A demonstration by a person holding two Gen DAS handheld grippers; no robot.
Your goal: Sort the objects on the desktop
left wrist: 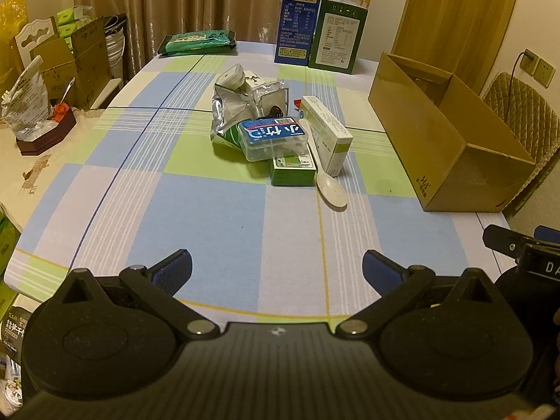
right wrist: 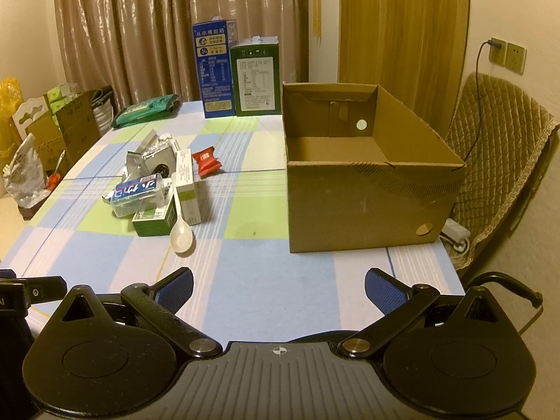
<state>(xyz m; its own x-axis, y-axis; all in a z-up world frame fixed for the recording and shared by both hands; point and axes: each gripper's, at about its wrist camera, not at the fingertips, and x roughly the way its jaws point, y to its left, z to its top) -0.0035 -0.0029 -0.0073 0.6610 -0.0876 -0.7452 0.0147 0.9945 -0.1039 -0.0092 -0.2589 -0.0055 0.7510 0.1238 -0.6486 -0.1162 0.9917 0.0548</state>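
Observation:
A pile of small objects lies mid-table: a clear box with a blue label [left wrist: 273, 138] [right wrist: 138, 190], a green box [left wrist: 292, 171] [right wrist: 154, 220], a white and green carton [left wrist: 327, 133] [right wrist: 187, 185], a white spoon [left wrist: 327, 182] [right wrist: 181, 231], silver foil bags [left wrist: 229, 108] [right wrist: 154, 155] and a red sachet [right wrist: 207, 162]. An open, empty cardboard box [left wrist: 451, 147] [right wrist: 367, 192] stands to the right. My left gripper [left wrist: 276, 269] is open and empty above the near table. My right gripper [right wrist: 278, 288] is open and empty, near the box's front.
A tall blue carton [right wrist: 213, 73] and a dark green carton [right wrist: 257, 77] stand at the table's far edge, with a green packet [left wrist: 197, 42] to their left. A padded chair [right wrist: 497, 161] stands right of the table. Boxes and bags [left wrist: 63, 66] crowd the left side.

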